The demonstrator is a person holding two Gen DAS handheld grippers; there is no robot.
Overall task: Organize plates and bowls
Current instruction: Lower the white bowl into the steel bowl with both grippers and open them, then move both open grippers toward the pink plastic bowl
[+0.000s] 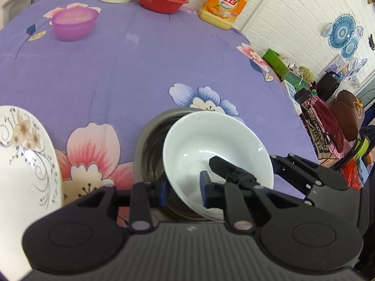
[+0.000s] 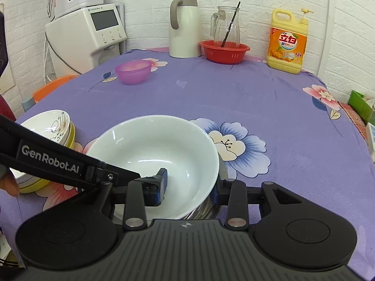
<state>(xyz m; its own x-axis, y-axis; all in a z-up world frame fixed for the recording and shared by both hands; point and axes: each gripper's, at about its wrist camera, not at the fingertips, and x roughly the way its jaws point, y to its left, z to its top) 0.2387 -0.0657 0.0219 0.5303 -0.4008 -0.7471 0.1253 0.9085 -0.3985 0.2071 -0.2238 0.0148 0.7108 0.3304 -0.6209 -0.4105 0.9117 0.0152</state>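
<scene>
Both tools' fingers straddle the white bowl's (image 2: pixel 164 154) rim.

A yellow detergent bottle (image 2: pixel 287 44) is standing at 1 o'clock on the purple flowered tablecloth (image 2: pixel 234 93). At 12 o'clock a white thermos jug (image 2: pixel 184 27) and a glass pitcher (image 2: pixel 226 27) are standing just beside each other. A white water dispenser (image 2: pixel 89 32) is sitting at 10 o'clock.

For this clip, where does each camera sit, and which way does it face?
Left wrist: on the left gripper, facing across the table toward the soap bottle; right gripper enters from the right.
Right wrist: on the right gripper, facing the back wall; left gripper enters from the left.
Shared: white bowl, each gripper straddling its rim.
</scene>
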